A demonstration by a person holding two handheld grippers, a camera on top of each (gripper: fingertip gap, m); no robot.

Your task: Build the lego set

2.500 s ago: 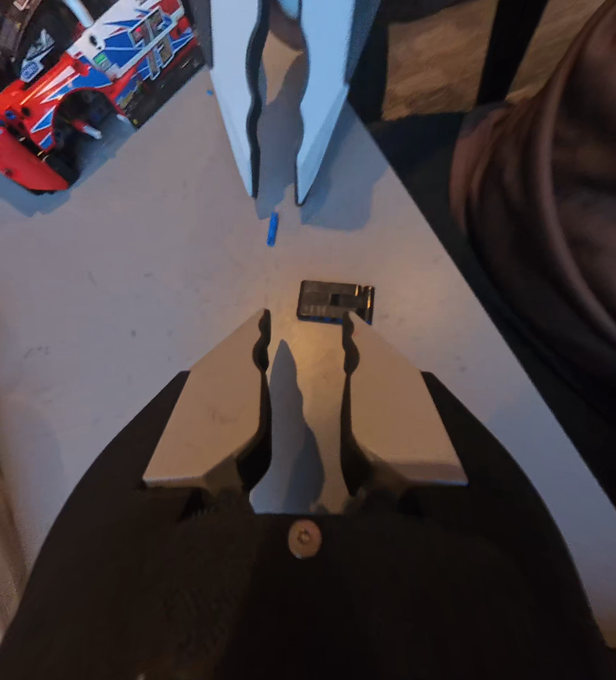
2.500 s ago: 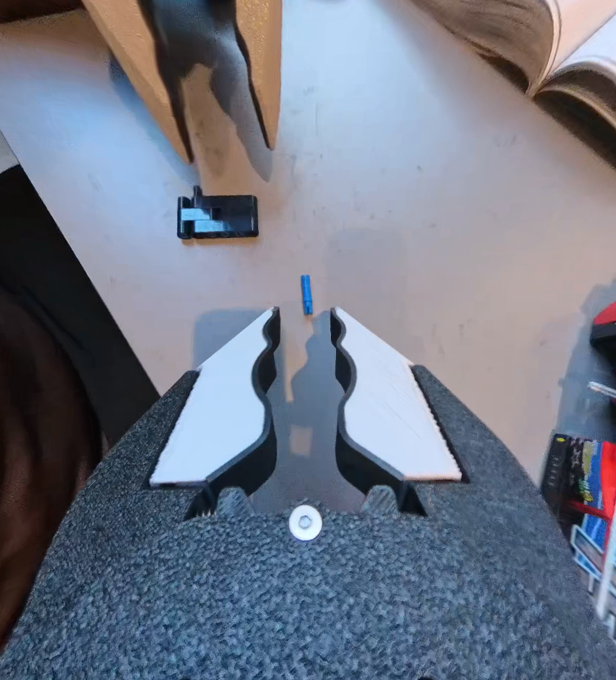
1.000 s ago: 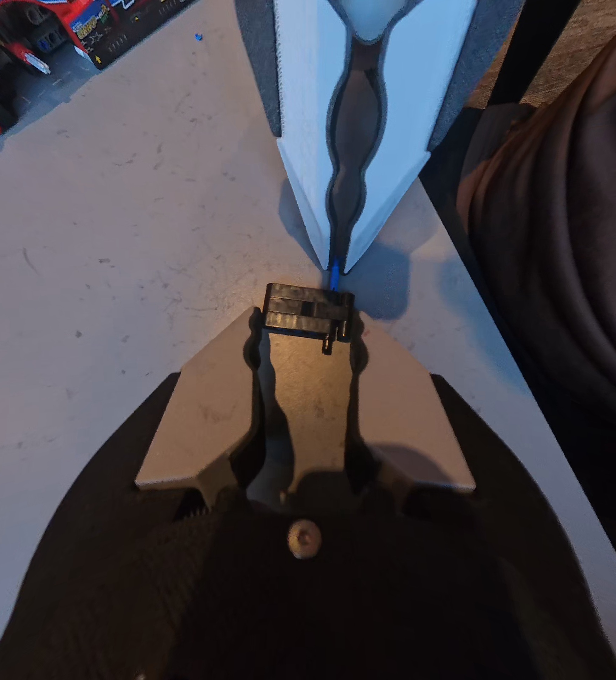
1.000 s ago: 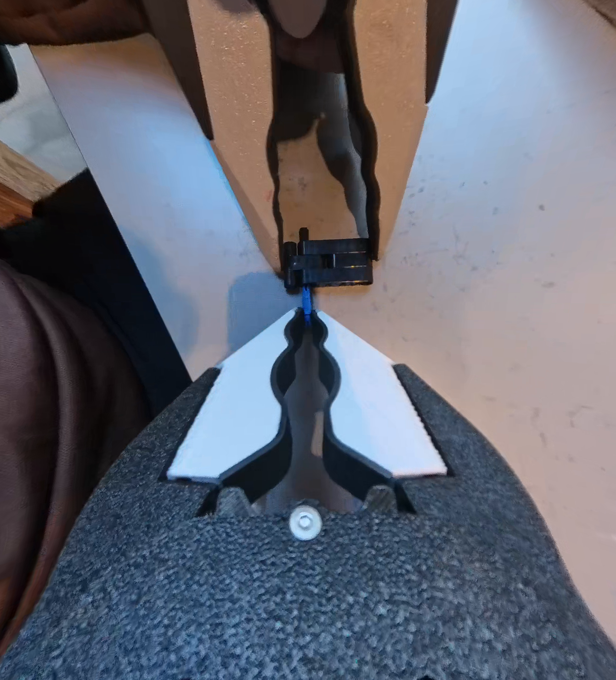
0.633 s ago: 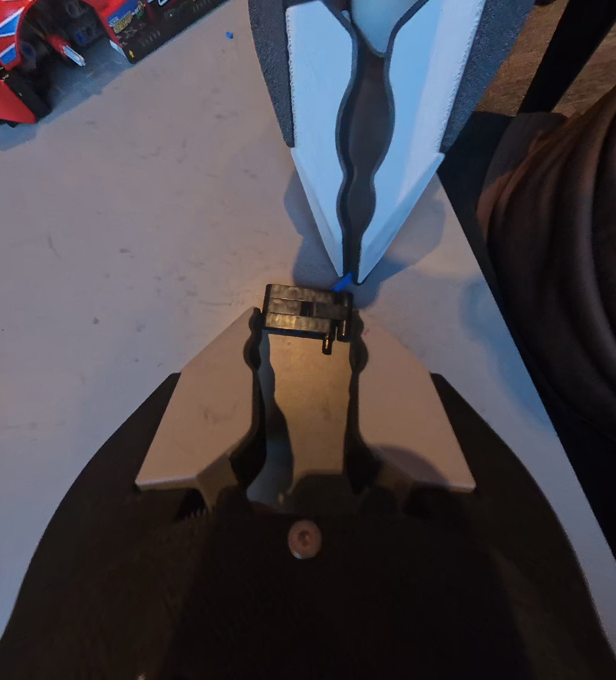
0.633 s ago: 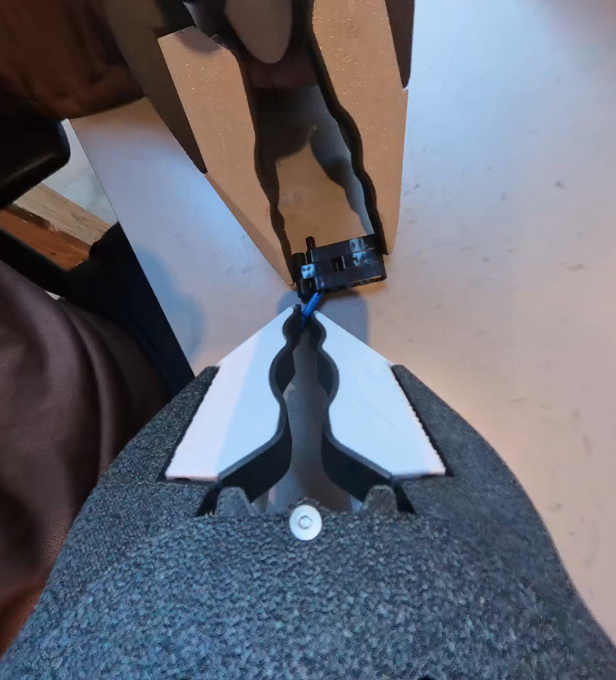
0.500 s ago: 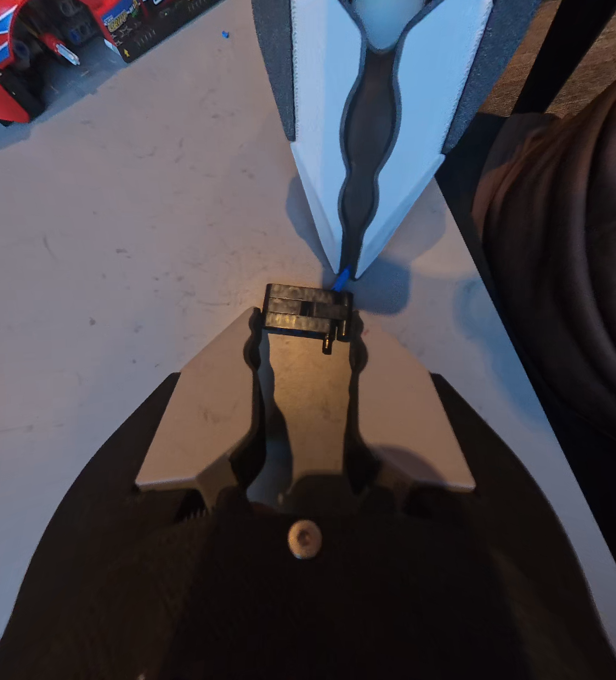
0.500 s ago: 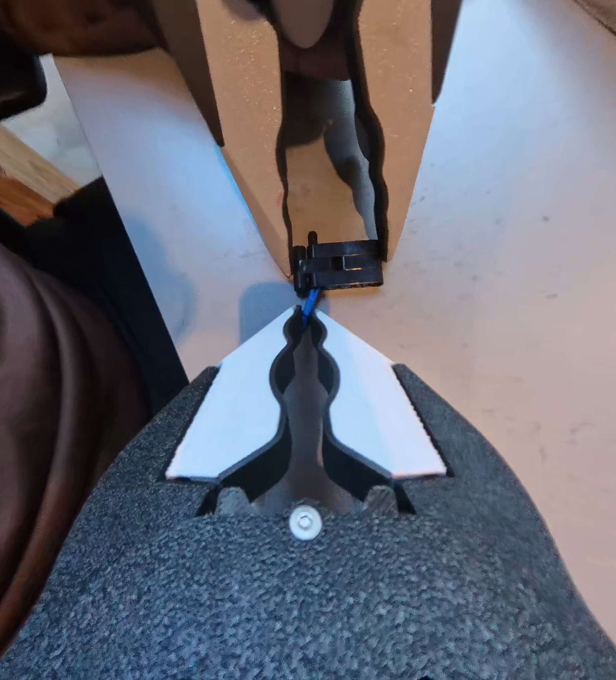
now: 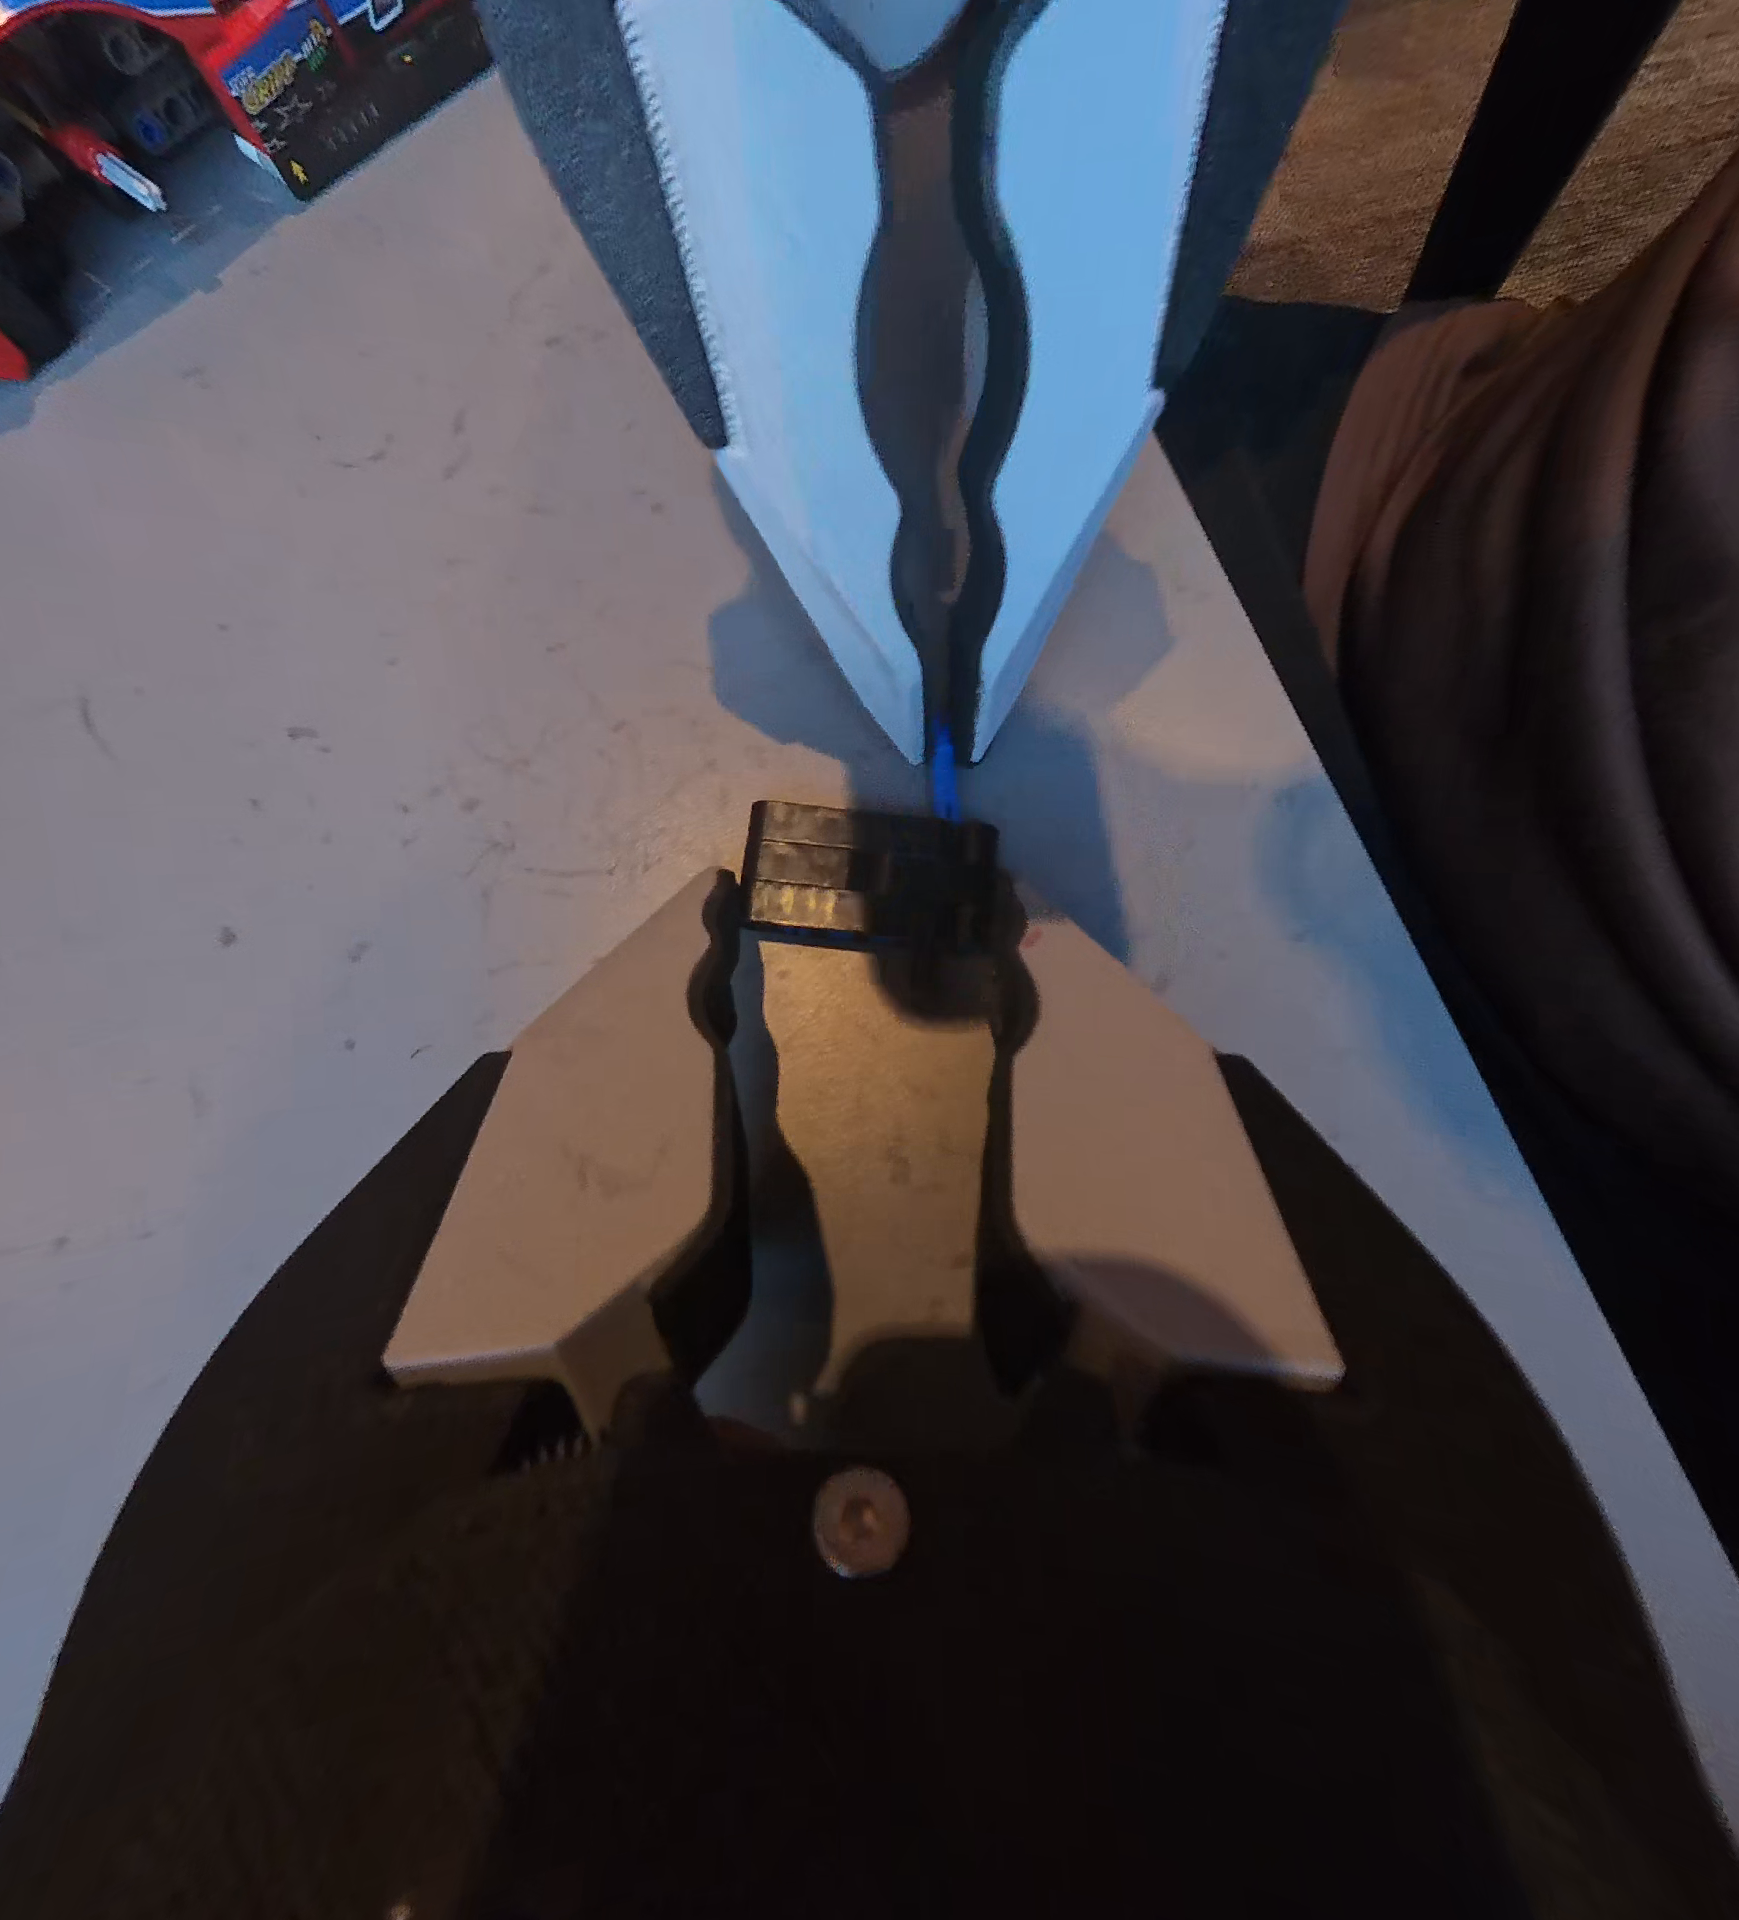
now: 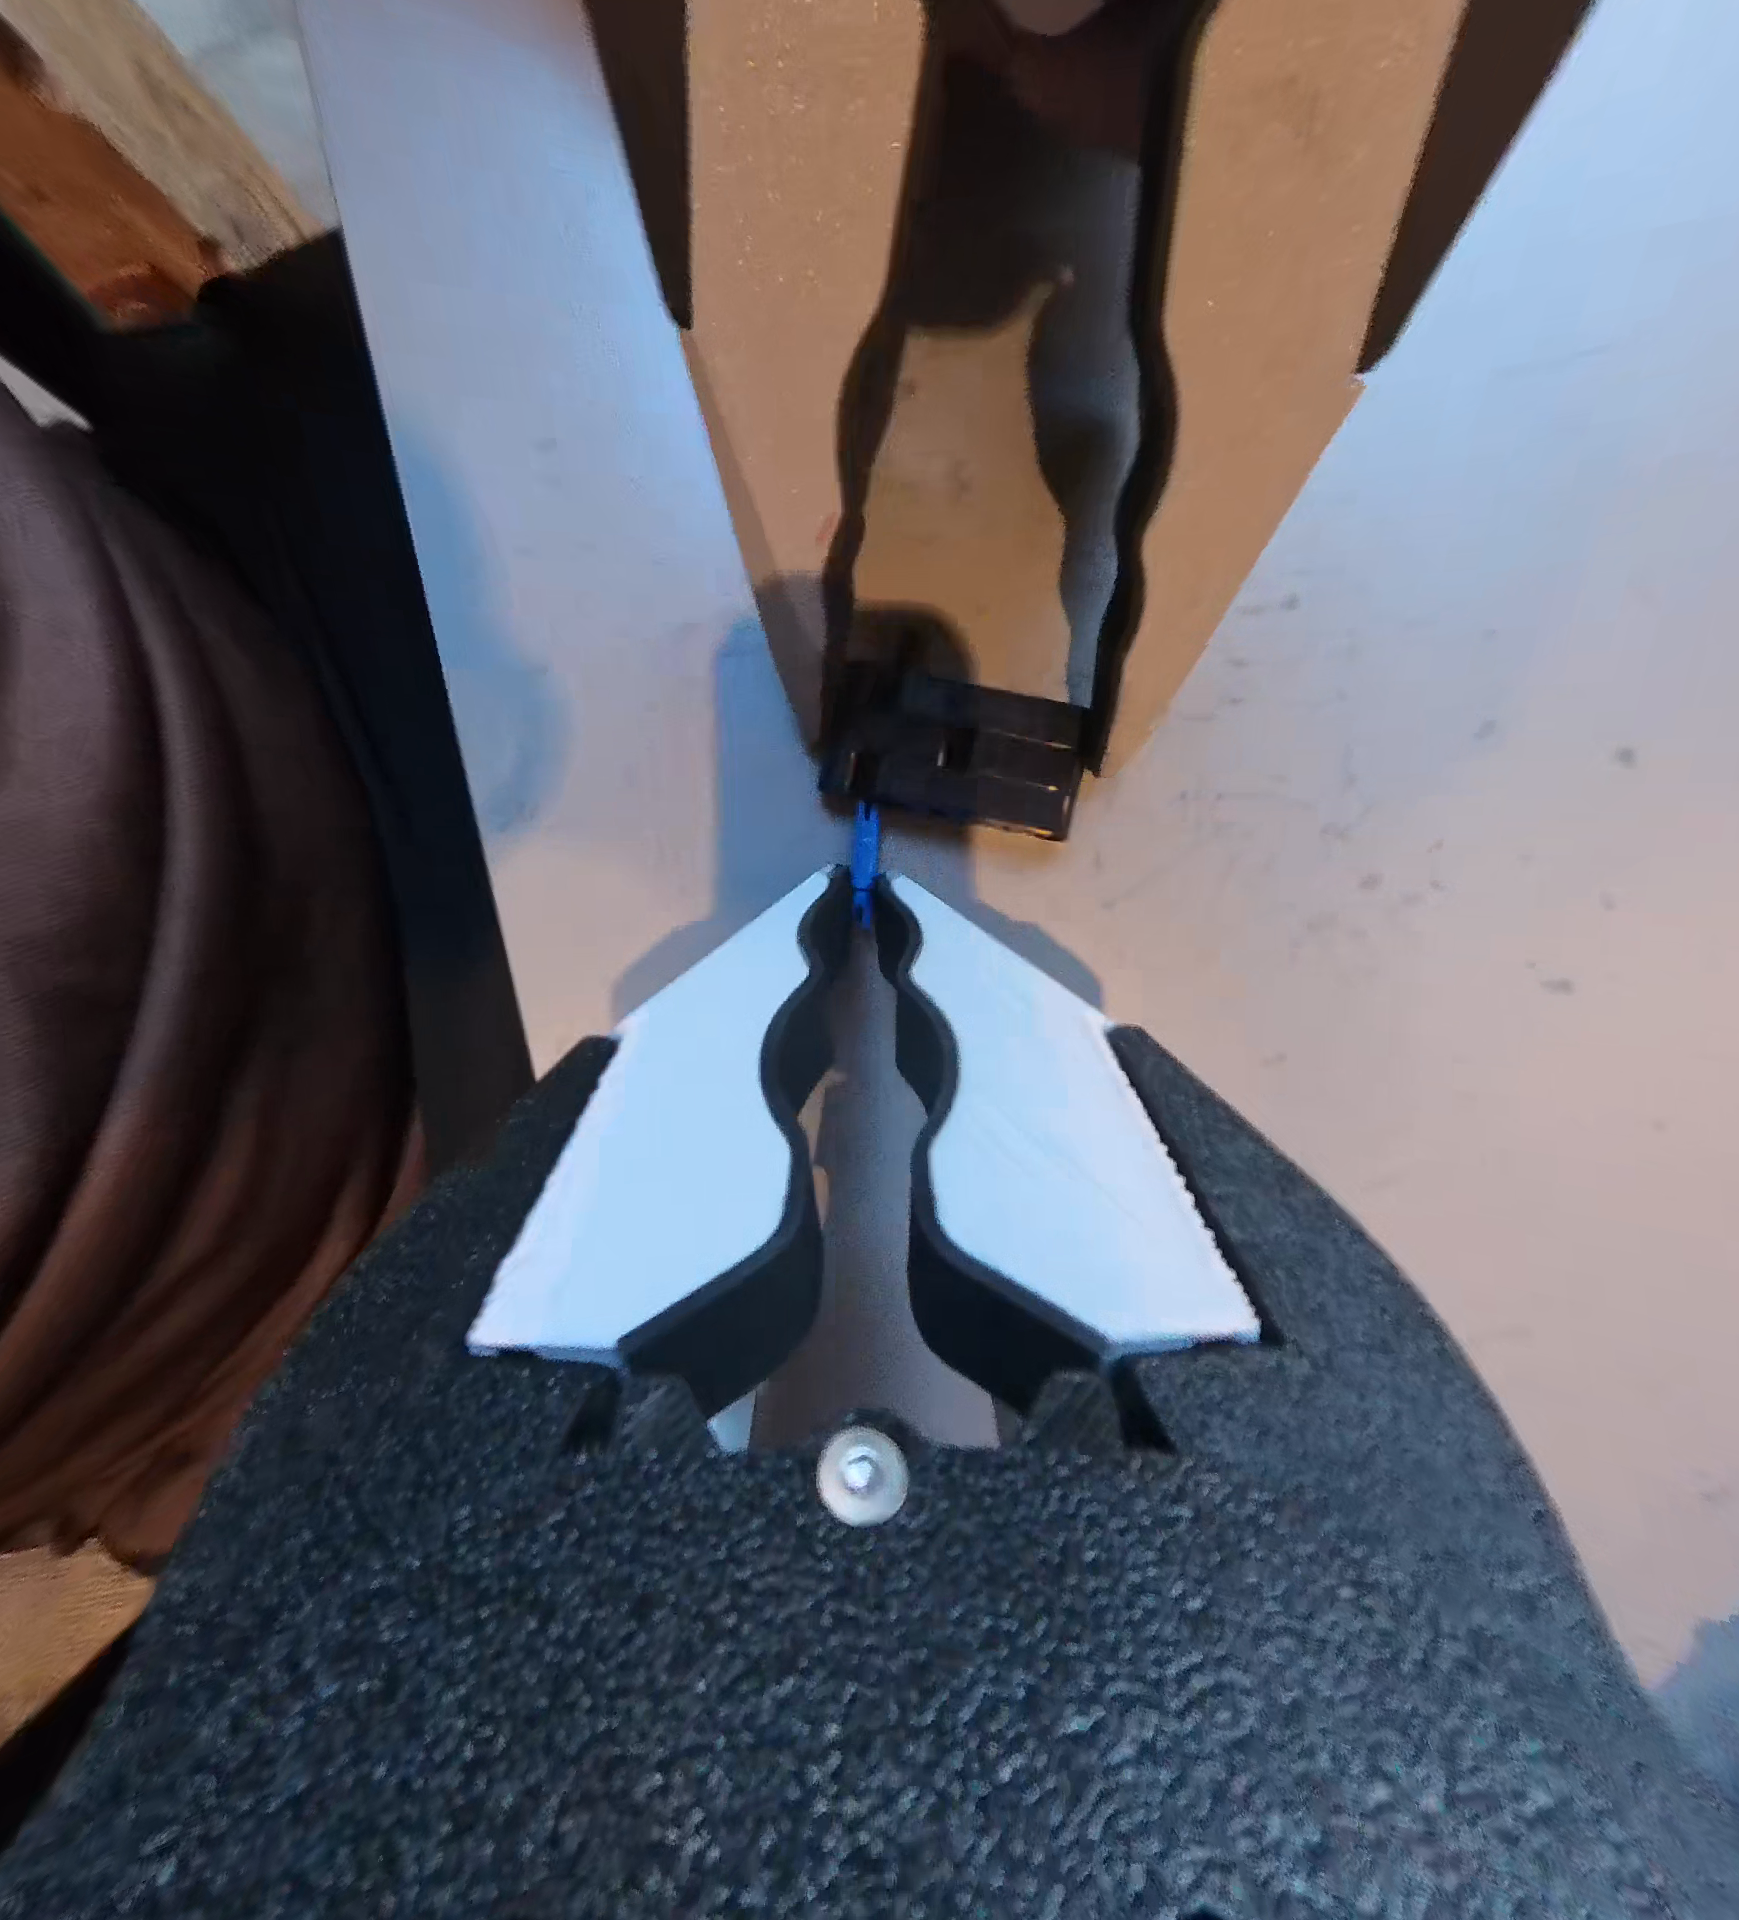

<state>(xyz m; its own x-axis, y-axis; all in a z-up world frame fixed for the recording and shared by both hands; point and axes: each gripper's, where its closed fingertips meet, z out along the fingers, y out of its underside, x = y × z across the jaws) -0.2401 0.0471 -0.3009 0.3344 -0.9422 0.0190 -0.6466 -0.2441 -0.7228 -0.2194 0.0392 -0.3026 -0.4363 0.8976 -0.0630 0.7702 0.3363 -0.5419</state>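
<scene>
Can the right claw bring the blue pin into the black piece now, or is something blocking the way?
Probably yes. The right claw pinches the blue pin, whose tip meets the black piece gripped by the left claw. Nothing lies between them.

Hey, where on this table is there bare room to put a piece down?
Bare tabletop lies between the left gripper and the red model car. It's crowded where the right gripper meets the black piece, near the table's edge.
</scene>
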